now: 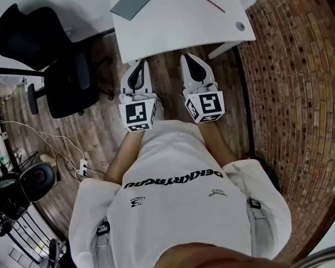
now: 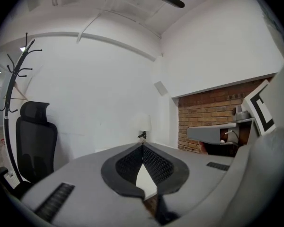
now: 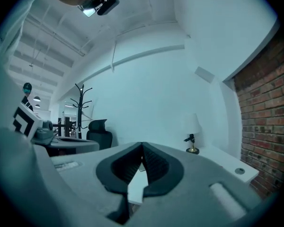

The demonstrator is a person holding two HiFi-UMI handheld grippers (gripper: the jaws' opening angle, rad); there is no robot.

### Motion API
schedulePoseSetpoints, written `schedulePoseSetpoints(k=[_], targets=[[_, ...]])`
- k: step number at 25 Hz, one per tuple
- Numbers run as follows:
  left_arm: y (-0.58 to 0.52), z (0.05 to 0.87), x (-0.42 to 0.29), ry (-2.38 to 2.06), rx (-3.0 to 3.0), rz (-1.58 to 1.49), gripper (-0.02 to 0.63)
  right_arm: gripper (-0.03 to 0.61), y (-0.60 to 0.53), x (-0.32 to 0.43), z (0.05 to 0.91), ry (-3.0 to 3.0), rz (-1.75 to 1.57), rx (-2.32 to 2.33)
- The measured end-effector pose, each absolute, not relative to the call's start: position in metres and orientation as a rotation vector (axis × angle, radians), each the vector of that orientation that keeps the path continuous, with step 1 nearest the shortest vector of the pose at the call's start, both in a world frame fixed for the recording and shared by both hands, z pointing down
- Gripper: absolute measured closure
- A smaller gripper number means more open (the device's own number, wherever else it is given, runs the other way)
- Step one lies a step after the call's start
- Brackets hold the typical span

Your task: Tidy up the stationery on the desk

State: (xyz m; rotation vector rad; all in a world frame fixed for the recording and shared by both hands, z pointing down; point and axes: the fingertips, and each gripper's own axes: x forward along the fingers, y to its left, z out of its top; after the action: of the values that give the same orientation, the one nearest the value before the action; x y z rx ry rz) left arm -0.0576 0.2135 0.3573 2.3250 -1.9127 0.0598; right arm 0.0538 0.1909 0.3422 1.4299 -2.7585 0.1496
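A white desk stands ahead of me in the head view. On it lie a grey notebook at the back left and a thin red pen at the back right. My left gripper and right gripper hang side by side above the wooden floor, just short of the desk's near edge. Both point at the desk. In the left gripper view my left gripper has its jaws closed tip to tip with nothing between them. My right gripper looks the same in its own view.
A black office chair stands left of the desk. A brick wall runs along the right. Cables and a power strip lie on the floor at the left. A small lamp stands on the desk; a coat rack is behind the chair.
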Motion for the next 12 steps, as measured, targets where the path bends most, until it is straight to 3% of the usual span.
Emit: schedulePoseSetpoints(k=[12], targets=[[0.031, 0.369, -0.146, -1.809, 2.291, 0.124, 0.617, 0.578, 0.014, -0.033, 0.351, -2.631, 0.267, 1.497]])
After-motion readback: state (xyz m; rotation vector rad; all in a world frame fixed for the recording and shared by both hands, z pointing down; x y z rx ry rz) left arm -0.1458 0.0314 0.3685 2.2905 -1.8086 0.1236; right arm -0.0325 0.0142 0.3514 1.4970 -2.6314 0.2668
